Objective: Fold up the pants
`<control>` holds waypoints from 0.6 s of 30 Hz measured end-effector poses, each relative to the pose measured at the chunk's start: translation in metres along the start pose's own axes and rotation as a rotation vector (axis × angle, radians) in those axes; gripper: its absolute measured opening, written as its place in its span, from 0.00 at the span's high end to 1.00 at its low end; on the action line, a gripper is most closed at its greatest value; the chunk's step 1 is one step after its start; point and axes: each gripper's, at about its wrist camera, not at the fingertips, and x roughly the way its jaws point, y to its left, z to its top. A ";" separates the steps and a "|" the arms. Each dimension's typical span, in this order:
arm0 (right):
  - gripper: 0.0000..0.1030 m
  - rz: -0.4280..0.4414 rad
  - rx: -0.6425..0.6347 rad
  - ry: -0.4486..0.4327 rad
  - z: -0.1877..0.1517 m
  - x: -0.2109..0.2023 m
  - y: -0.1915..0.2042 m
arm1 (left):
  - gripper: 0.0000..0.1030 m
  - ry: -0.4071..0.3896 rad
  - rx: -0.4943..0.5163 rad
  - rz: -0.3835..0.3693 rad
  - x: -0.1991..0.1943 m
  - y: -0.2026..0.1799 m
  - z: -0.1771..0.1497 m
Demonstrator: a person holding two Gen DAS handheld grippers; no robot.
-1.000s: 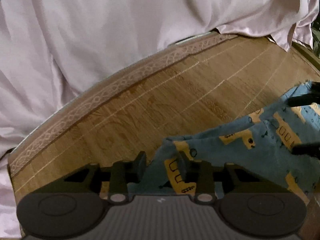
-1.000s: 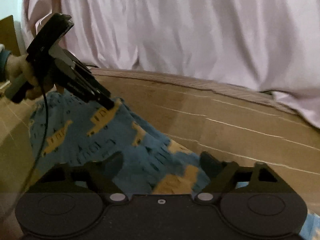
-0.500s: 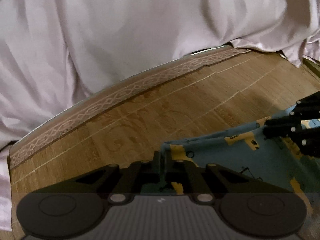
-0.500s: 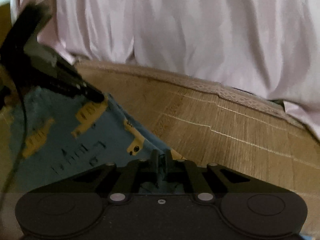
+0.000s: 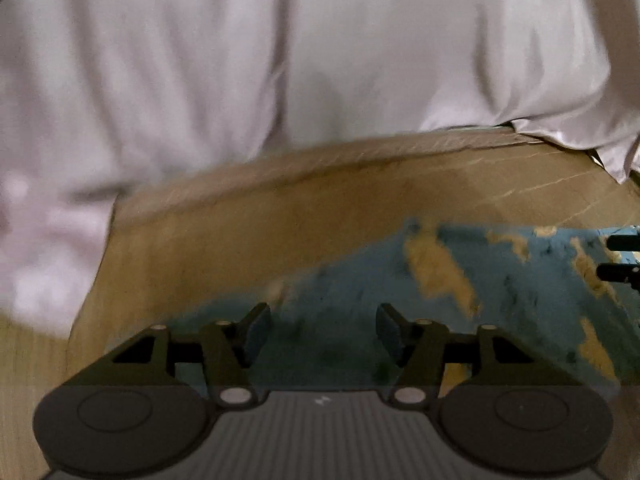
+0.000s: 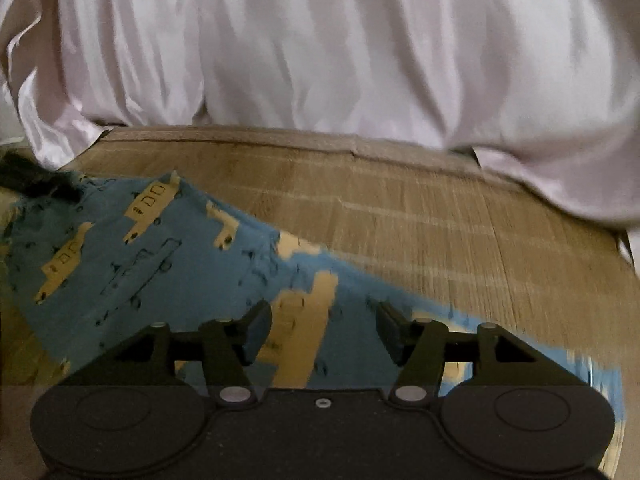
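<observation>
The pants (image 6: 168,264), blue cloth printed with yellow vehicles, lay spread flat on the woven bamboo mat (image 6: 420,216), their long axis running in the right wrist view from the upper left, near the mat's far corner, down to the lower right under the camera; in the left wrist view the same pants (image 5: 500,280) stretched from under the claw away to the right edge, blurred. The right claw (image 6: 324,330) was low over the cloth with its jaws wide apart and nothing between them, the two pads standing on either side of a yellow print, pointed toward the far border of the mat. The left claw (image 5: 323,330) was likewise spread wide and empty, low over the near end of the fabric, facing the mat's patterned edge. At the right edge of the left wrist view two dark fingers (image 5: 622,242) of the other claw showed over the cloth, and at the far left of the right wrist view a dark blurred shape (image 6: 36,180) sat at the pants' upper corner; whether either touched the fabric could not be told. Beyond the mat a pale pink satin sheet (image 6: 340,48) rose in soft folds, filling the upper half of both views
</observation>
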 end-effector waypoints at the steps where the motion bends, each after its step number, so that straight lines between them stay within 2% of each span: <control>1: 0.40 -0.001 0.007 0.012 -0.003 0.000 -0.001 | 0.38 0.013 -0.022 0.011 -0.001 0.008 -0.011; 3: 0.40 -0.011 0.013 0.041 -0.010 0.000 -0.003 | 0.41 0.033 -0.062 0.050 -0.001 0.024 -0.029; 5: 0.40 -0.009 0.021 0.055 -0.012 0.004 -0.002 | 0.41 -0.001 -0.075 0.057 -0.006 0.034 -0.036; 8: 0.38 -0.010 0.013 0.048 -0.009 0.008 0.001 | 0.43 0.005 -0.060 0.094 -0.007 0.042 -0.037; 11: 0.37 0.009 0.013 0.048 -0.004 0.016 0.011 | 0.44 0.019 -0.023 0.098 -0.007 0.052 -0.035; 14: 0.37 0.039 -0.025 0.045 0.002 0.020 0.029 | 0.47 0.042 -0.033 0.115 -0.008 0.068 -0.034; 15: 0.35 0.052 -0.034 0.045 0.004 0.021 0.036 | 0.49 0.050 -0.030 0.127 -0.009 0.075 -0.034; 16: 0.27 0.053 -0.046 0.043 0.005 0.021 0.042 | 0.49 0.058 -0.028 0.138 -0.011 0.082 -0.035; 17: 0.24 0.064 -0.071 0.039 0.005 0.020 0.049 | 0.53 0.065 -0.030 0.135 -0.014 0.089 -0.037; 18: 0.24 0.078 -0.095 0.038 0.006 0.018 0.054 | 0.53 0.076 -0.032 0.142 -0.016 0.096 -0.037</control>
